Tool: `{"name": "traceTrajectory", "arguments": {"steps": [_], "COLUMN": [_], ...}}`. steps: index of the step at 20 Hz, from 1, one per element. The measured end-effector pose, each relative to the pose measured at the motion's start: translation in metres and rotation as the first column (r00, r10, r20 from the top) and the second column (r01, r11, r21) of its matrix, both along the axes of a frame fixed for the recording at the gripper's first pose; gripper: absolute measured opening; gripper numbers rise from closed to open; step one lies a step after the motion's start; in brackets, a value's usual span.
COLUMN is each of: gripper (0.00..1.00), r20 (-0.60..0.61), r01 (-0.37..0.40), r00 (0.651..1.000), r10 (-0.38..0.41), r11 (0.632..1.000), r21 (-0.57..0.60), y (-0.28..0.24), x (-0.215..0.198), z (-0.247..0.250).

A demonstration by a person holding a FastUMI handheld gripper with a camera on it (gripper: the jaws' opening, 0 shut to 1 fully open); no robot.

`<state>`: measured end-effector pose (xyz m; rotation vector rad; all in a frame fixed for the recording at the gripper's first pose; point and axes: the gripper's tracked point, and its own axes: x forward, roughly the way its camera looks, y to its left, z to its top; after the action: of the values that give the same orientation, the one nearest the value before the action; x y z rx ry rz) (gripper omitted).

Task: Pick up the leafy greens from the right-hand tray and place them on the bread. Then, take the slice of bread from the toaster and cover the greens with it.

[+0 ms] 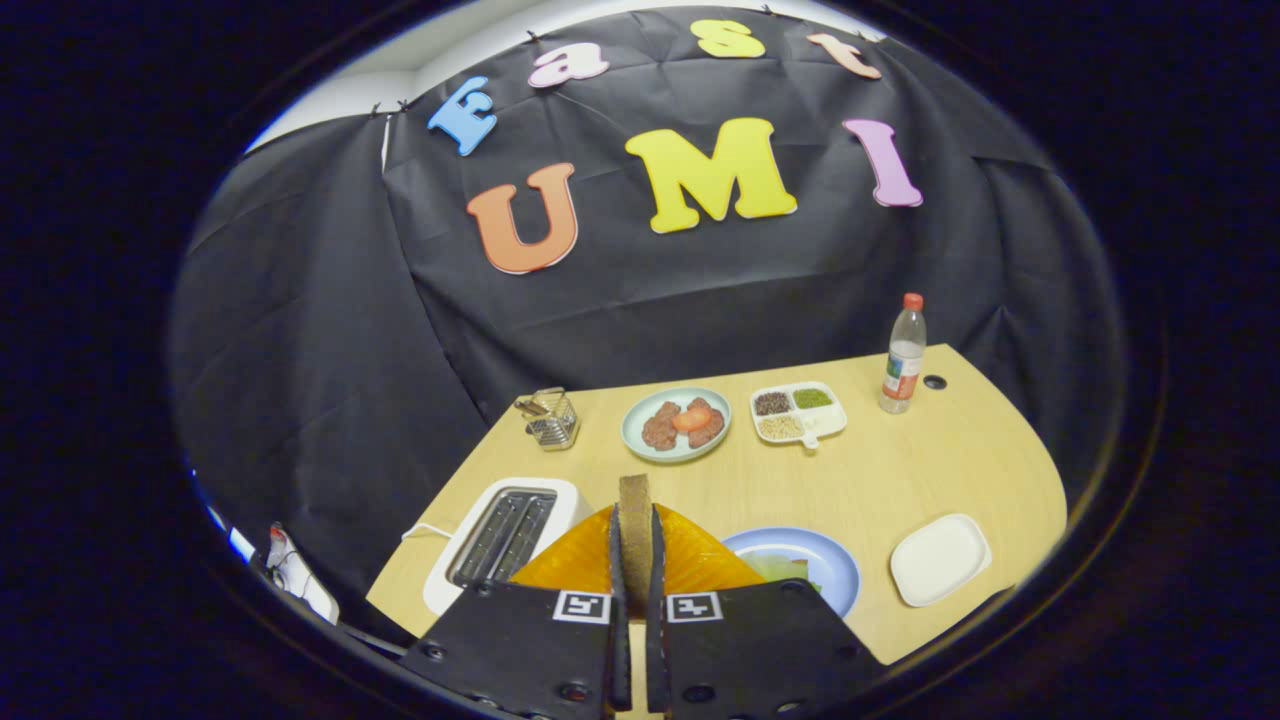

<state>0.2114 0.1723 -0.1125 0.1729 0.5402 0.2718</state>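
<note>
My gripper (634, 560) is shut on a slice of brown bread (634, 520), held upright and edge-on between the two fingers, above the table. The white toaster (505, 535) stands just left of the fingers, its two slots showing dark. To the right of the fingers sits a blue plate (835, 570) with leafy greens (785, 568) lying on it; what is beneath the greens is hidden by my gripper. A white tray (940, 558) lies further right, bare.
Beyond the fingers stand a pale green plate (640, 445) with meat patties and a tomato slice, a white divided dish (800, 412) of grains, a small wire basket (550, 418) and a plastic bottle (903, 355). The wooden table (900, 470) ends close on the right.
</note>
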Motion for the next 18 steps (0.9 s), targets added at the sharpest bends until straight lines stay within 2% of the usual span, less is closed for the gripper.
{"name": "traceTrajectory", "arguments": {"steps": [4,10,16,18], "gripper": [0.06,0.06,0.06,0.14], "r20": [-0.085,-0.187,-0.203,-0.215], "r01": [-0.008,0.042,0.087,0.103], "r00": [0.996,0.982,0.977,0.972], "r10": [0.015,-0.011,-0.068,-0.097], "r11": [0.996,0.986,0.993,0.995], "r21": [0.084,0.161,0.085,0.016], "y": [-0.029,-0.079,-0.109,-0.115], "x": [0.009,0.024,0.025,0.022], "z": [-0.050,-0.105,-0.130,-0.141]}}
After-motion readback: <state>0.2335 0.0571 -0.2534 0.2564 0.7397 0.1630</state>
